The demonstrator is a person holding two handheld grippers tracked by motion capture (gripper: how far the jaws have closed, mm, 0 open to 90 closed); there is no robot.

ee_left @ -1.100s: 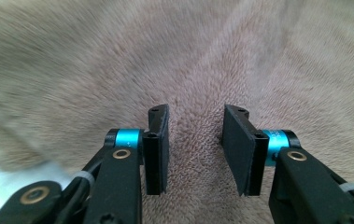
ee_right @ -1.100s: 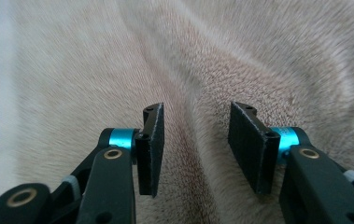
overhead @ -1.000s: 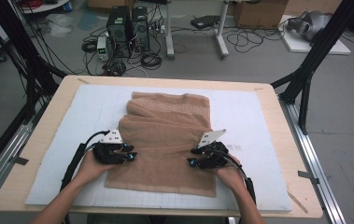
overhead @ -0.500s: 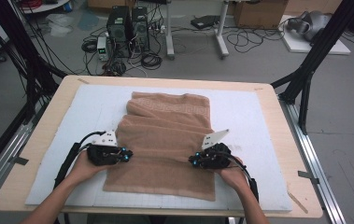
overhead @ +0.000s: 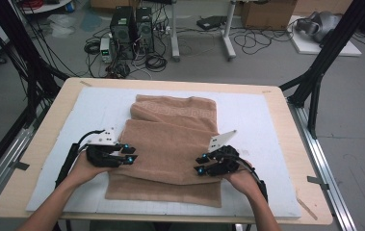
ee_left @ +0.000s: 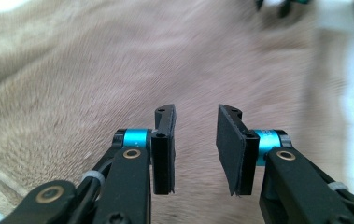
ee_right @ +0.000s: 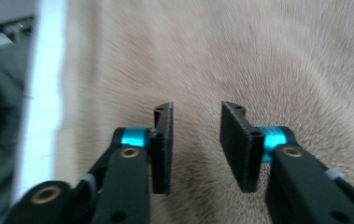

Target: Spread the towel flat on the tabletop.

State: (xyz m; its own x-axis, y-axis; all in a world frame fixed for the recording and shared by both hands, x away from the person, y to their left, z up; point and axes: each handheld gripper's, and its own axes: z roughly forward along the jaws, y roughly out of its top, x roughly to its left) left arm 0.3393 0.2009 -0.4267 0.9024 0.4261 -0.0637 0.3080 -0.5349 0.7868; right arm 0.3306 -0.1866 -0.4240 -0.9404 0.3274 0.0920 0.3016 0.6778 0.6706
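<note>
High view: a tan towel [overhead: 170,144] lies folded on the white mat [overhead: 267,120] that covers the wooden table [overhead: 286,96], and everything here is placed against that towel. It sits about midway across the mat, its far part lying flat with a patterned band near the far edge, a middle layer folded over toward the person, and a lower layer showing past that fold at the near edge. The left gripper [overhead: 129,153] is at the towel's left edge, over the side of the folded middle layer, pointing inward across the cloth; the person's left hand [overhead: 81,168] is just outside that edge, over the mat. The right gripper [overhead: 200,164] is at the towel's right edge, level with the left one and pointing inward toward it, with the right hand [overhead: 240,179] outside the towel near its near right corner. In the left gripper view the left gripper [ee_left: 195,149] has its two black pads apart, having just been opening, with only towel pile seen past the gap and no cloth caught between them. In the right gripper view the right gripper [ee_right: 195,147] likewise has just been opening, its pads apart over the towel with nothing pinched.
</note>
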